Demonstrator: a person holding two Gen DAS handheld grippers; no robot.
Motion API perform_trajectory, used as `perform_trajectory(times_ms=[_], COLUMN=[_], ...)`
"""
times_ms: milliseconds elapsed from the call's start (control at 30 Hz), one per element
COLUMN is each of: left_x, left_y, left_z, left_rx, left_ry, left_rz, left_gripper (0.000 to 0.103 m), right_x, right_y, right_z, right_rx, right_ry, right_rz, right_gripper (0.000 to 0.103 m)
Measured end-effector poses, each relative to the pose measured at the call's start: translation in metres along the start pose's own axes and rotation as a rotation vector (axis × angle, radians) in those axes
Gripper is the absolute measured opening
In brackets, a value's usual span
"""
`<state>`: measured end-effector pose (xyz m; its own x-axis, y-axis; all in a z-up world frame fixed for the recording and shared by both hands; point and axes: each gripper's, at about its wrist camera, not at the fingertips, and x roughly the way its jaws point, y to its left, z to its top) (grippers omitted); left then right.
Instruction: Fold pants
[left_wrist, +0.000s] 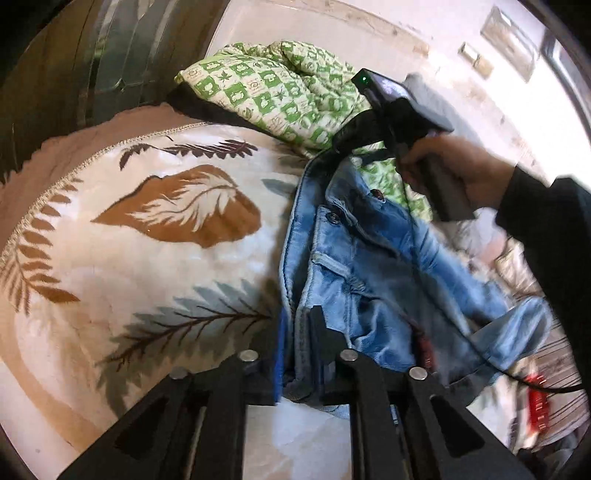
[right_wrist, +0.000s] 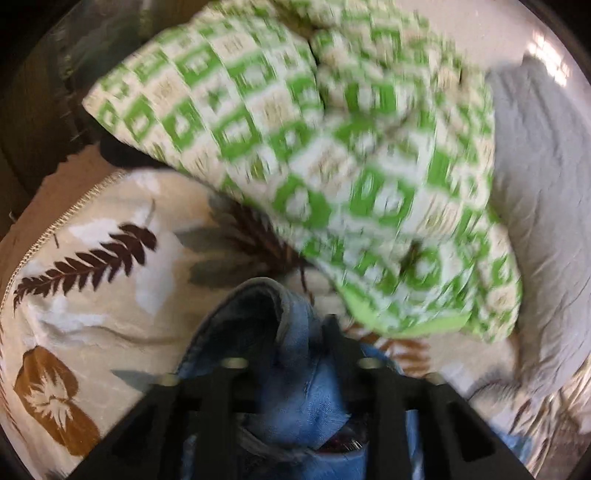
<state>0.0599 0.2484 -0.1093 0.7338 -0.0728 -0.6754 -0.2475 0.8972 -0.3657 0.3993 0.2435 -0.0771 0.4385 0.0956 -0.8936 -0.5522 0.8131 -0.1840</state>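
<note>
Jeans (left_wrist: 369, 258) look heavy, floppy denim: left gripper (left_wrist: 295, 350) fingers pinch waistband at 6 o'clock, right gripper (right_wrist: 299, 354) fingers spread, fabric betw. them; grab hems next.

I see daylight glare on the upper-right wall (left_wrist: 424, 33); the green checked quilt (right_wrist: 332, 147) smears with motion blur; fisheye edges darken.

The jeans (left_wrist: 373, 266) are light blue, faded denim, bunched and partly doubled over on a leaf-patterned bedspread (left_wrist: 155, 258). The waistband end (two metal buttons showing) lies toward a green checked quilt (left_wrist: 280, 88), with the cloth rumpled rather than flat.
</note>
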Motion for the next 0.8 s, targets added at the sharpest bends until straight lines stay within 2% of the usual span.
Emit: perform_trajectory(times_ms=[33,67,133,200,267,367,433,567,700,800], left_x=[0.0,-0.002,-0.013,-0.025,-0.032,-0.033,-0.028,-0.022,-0.02,-0.02], left_y=[-0.002,-0.003,-0.007,-0.016,-0.025,-0.049,-0.068,-0.107,-0.156,-0.205], left_z=[0.001,0.003,0.005,0.006,0.005,0.0,-0.003,-0.009,-0.005,-0.002], left_rx=[0.014,0.025,0.023,0.055,0.098,0.191,0.25,0.328,0.379,0.506], left_ry=[-0.009,-0.027,-0.096,-0.146,-0.176,-0.175,-0.149,-0.102,-0.056,-0.019], left_rz=[0.032,0.065,0.081,0.007,-0.027,-0.079,-0.116,-0.156,-0.269,-0.346], left_gripper=[0.046,0.078,0.1,0.1,0.103,0.103,0.103,0.103,0.103,0.103], right_x=[0.0,-0.006,-0.02,-0.04,-0.062,-0.097,-0.119,-0.158,-0.186,-0.207], right_y=[-0.004,-0.01,-0.023,-0.045,-0.07,-0.117,-0.154,-0.233,-0.301,-0.339], right_z=[-0.002,-0.004,-0.008,-0.017,-0.032,-0.071,-0.108,-0.195,-0.279,-0.336], right_rx=[0.01,0.011,0.023,0.054,0.086,0.145,0.184,0.31,0.43,0.502], right_ry=[0.007,-0.018,-0.044,-0.06,-0.084,-0.112,-0.108,-0.111,-0.118,-0.14], right_rz=[-0.008,-0.012,-0.013,0.018,0.04,0.094,0.135,0.146,0.133,0.138], right_gripper=[0.092,0.097,0.097,0.097,0.098,0.103,0.103,0.103,0.103,0.103])
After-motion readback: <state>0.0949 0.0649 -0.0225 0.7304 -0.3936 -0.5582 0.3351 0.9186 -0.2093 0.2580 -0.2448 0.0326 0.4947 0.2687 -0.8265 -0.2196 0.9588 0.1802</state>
